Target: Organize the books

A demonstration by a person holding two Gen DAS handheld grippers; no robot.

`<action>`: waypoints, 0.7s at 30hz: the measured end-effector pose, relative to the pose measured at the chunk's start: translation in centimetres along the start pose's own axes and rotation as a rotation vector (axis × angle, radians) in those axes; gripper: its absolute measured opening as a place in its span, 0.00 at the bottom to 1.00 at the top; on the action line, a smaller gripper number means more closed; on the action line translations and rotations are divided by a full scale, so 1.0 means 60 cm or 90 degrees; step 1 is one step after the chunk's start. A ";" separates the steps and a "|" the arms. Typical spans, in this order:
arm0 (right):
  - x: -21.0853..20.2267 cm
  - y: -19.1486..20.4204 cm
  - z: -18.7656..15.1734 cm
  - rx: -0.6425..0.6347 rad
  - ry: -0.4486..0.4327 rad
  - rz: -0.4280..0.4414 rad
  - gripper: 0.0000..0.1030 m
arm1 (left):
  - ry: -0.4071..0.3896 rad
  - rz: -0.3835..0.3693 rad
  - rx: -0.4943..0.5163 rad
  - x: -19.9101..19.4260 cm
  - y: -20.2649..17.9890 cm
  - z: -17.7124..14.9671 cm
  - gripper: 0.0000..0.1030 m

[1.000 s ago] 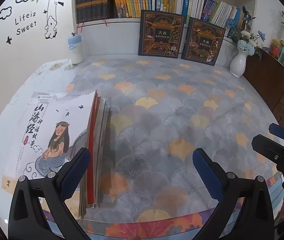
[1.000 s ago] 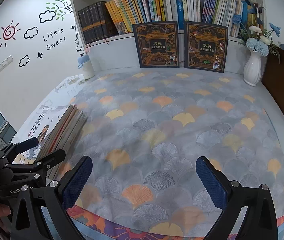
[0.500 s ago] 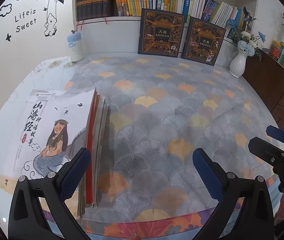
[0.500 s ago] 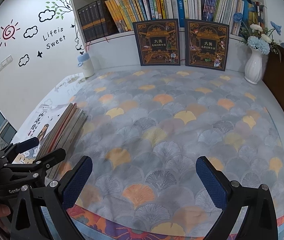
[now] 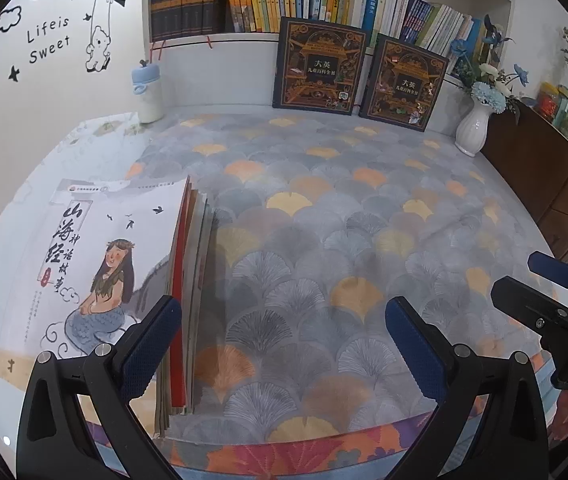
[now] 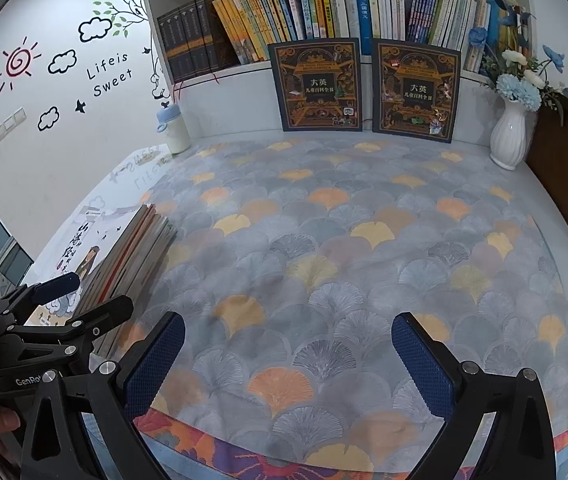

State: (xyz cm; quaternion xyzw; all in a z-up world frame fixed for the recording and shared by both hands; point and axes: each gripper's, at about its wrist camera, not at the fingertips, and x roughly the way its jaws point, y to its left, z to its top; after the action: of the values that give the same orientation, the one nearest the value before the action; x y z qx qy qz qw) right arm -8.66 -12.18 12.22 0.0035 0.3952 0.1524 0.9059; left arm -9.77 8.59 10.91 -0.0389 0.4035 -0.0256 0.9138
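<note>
Stack of books (image 5: 124, 280) lies flat on the counter (image 5: 323, 208), at 10 o'clock from the left hand-held gripper (image 5: 284, 340), whose left finger overlaps the stack's near edge. Jaws wide, holding nothing. Right hand-held gripper (image 6: 287, 360) also wide, empty, hovering over the patterned cloth; stack at its 9 o'clock.

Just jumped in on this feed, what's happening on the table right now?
A person holds a gripper in each hand over a desk covered by a fan-patterned cloth. Neither is gripping anything: the left gripper is open beside the near end of a stack of thin picture books, and the right gripper hangs open over bare cloth. Two dark encyclopedia volumes lean upright against the bookshelf at the back. No book has been picked up yet.
</note>
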 end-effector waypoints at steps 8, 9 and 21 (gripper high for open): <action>0.000 0.007 -0.002 -0.010 0.005 0.002 1.00 | -0.005 -0.017 -0.025 -0.004 0.013 0.000 0.99; 0.001 0.007 -0.002 -0.010 0.005 0.003 1.00 | -0.004 -0.016 -0.026 -0.004 0.013 -0.001 0.99; -0.001 0.011 -0.005 -0.007 0.005 0.019 1.00 | -0.009 -0.033 -0.049 -0.009 0.016 -0.003 0.99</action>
State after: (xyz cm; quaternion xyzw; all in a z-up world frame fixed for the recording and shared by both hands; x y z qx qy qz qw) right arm -9.12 -11.57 12.12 0.0036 0.3976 0.1679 0.9021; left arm -10.25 9.58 11.09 -0.0848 0.3968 -0.0330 0.9134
